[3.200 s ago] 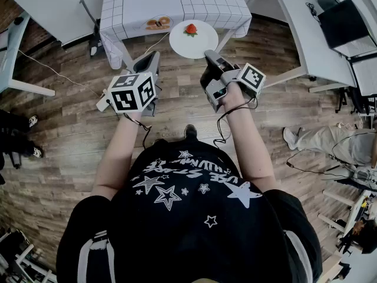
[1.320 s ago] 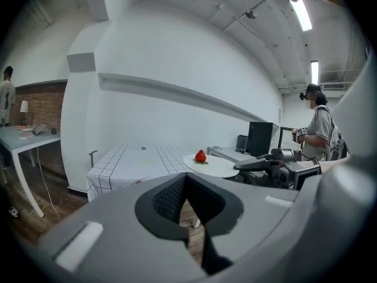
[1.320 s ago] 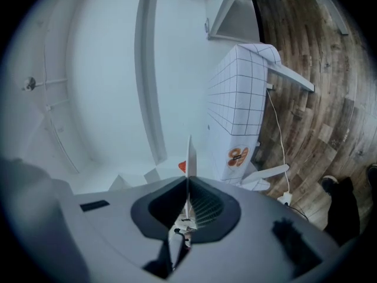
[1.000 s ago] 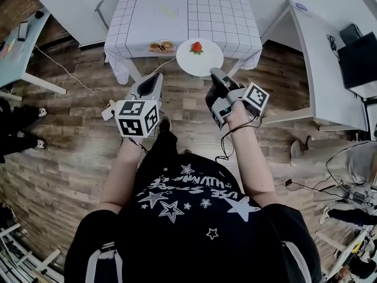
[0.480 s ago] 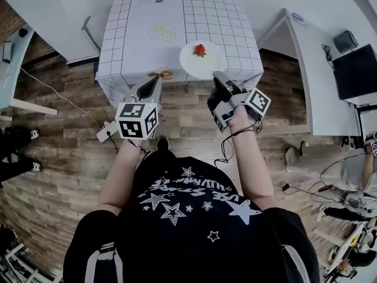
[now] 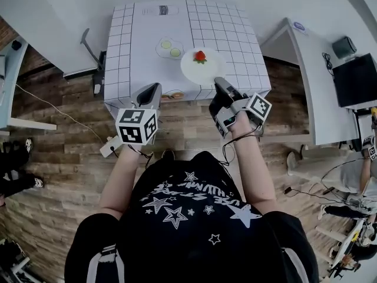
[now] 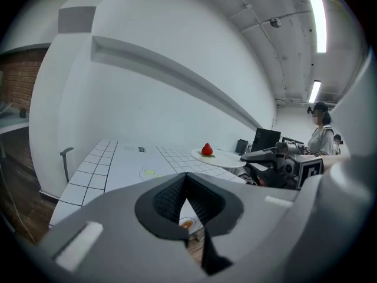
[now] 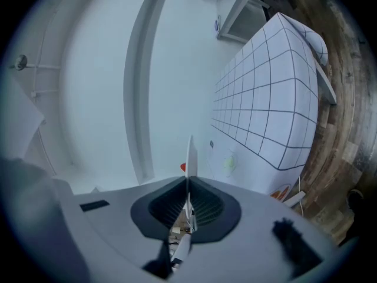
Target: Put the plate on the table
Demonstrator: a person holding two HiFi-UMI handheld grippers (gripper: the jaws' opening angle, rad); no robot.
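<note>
The plate point(image 6: 203, 65) with a strawberry point(image 6: 200, 55) on it is up in the air over the table point(image 6: 141, 40), around 5 o'clock from the tabletop's middle. The right gripper point(image 6: 219, 86) is pinching its rim at about 5 o'clock, jaws clamped tight on the thin edge. The left gripper point(image 6: 150, 93) is off at the plate's 8 o'clock, by the table's near edge, jaws pressed together with nothing in them.

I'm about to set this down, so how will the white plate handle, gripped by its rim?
The plate looks stiff: it juts out flat from the right gripper, pinched only at its rim. Its smooth surface probably makes that grip slippery. The strawberry lies loose on it and may roll if it tilts.
</note>
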